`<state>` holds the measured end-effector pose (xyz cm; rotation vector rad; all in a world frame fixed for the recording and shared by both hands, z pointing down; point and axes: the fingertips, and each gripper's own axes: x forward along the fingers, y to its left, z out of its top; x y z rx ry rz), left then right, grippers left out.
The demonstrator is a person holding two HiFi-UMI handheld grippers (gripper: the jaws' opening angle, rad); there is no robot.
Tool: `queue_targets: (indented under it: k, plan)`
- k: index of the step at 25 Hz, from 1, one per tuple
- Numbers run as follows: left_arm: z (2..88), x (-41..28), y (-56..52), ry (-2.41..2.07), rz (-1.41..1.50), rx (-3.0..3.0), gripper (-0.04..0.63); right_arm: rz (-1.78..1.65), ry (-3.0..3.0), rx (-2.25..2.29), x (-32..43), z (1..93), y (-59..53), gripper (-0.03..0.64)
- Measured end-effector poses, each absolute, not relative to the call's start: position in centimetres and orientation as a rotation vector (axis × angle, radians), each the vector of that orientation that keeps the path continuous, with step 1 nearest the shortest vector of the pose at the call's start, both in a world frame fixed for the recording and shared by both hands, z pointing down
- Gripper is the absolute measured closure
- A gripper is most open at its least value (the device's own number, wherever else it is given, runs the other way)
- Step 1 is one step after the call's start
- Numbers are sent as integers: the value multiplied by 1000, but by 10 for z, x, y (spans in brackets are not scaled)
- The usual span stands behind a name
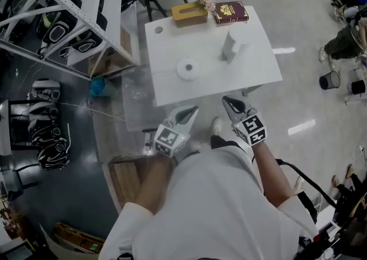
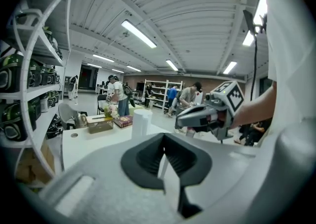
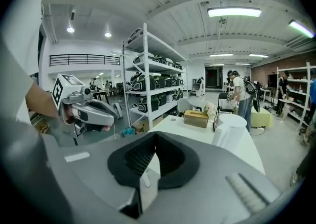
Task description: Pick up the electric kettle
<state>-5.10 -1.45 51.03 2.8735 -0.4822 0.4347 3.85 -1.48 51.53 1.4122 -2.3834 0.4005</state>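
At left, short of the near edge of the white rectangular table (image 1: 172, 90): the grey left gripper (image 1: 192, 111) with black jaws, clenched on nothing, tips aimed at the tabletop. Just beyond, near the table's middle: a flat round white disc (image 1: 187, 68), probably the power base, lying bare. Along the far edge: a tan wooden tissue box (image 1: 189, 14), a small bunch of pale flowers (image 1: 205, 0) and a dark red book (image 1: 230, 11). Right of the disc and apart from it: the white cylindrical electric kettle (image 1: 232, 45), upright, untouched, well beyond both grippers. At right: the grey right gripper (image 1: 229, 103) with black jaws, likewise clamped shut and empty, roughly in line with the kettle.

Likely trouble from here: arriving with jaws closed and knocking the tall, light-looking body over, or shoving it toward the right edge instead of gripping it. Needs opening before the reach. Also a risk: pinching the smooth round wall rather than a handle, then slipping on the lift. Handle side hard to make out. Possibly water inside, unseen, spilling with any tilt.
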Motion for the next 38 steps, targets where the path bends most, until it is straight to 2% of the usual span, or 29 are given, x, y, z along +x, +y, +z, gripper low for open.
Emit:
queue_targets:
  k: [16, 38]
  plan:
    - [496, -79, 35, -413, 401, 2917, 594, 435, -2389, 1500, 2, 509, 52, 613]
    - [479, -37, 78, -519, 367, 2898, 594, 361, -2475, 1479, 46, 480, 83, 614]
